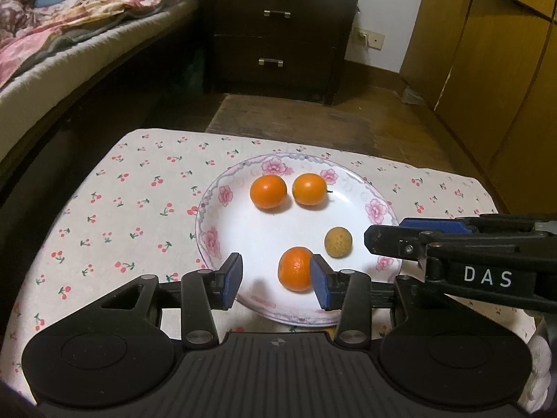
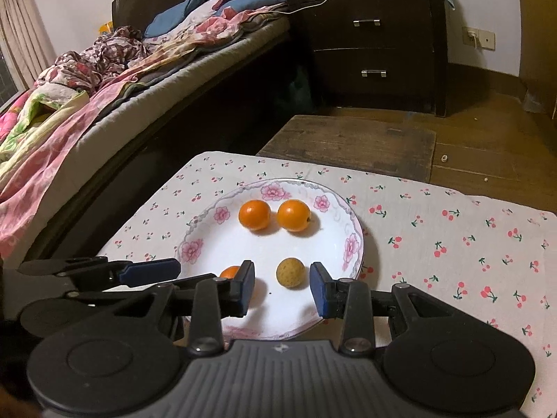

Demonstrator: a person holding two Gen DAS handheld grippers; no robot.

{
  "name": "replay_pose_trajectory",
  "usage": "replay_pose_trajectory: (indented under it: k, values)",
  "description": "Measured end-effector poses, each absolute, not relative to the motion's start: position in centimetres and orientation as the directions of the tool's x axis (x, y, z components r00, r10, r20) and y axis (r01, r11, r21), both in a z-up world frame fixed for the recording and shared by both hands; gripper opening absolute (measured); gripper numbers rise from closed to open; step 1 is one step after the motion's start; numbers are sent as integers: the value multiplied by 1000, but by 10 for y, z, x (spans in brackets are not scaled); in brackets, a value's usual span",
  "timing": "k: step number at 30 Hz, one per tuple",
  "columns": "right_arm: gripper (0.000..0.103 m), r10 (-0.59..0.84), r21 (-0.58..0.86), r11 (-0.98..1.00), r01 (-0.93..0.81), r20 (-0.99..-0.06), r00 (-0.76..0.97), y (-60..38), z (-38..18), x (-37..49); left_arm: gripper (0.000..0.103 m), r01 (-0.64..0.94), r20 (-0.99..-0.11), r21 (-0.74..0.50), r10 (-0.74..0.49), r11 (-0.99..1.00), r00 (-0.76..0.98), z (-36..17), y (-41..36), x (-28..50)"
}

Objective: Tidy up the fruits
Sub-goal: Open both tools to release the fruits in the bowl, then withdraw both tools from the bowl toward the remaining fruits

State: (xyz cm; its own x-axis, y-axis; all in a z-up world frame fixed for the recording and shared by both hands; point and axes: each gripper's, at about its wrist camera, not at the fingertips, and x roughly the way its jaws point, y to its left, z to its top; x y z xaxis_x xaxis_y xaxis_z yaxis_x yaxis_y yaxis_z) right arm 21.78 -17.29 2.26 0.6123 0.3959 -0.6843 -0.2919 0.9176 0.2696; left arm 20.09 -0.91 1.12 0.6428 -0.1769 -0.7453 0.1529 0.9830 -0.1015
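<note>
both claws apart: left claw [image 1: 276,280] beside orange [image 1: 295,269], right claw [image 2: 282,287] flanking longan [image 2: 290,273]

plate [image 1: 209,240]: three oranges [image 1: 268,191], one brown fruit [image 1: 338,242] | left gripper [image 1: 276,280] jaws apart

Three round orange fruits [image 1: 268,191] and one small brown fruit [image 1: 338,242] lie in a white plate [image 1: 222,230] with pink flowers on its rim. Two orange ones sit side by side at the far edge. The third orange fruit [image 1: 296,269] lies near the front, just beside the brown one.
</note>
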Motion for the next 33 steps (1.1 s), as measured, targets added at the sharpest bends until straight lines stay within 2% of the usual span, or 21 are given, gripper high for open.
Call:
replay_pose_trajectory:
  k: [6,33]
  values:
    - [43,392,262,919,-295,-686,613,-175,26,206,56,161,-743,-100,-181,982,644,14,-7,190]
    - [43,408,279,909,-308,-744,529,-161,16,144,60,217,-787,-121,-227,969,574,8,0,107]
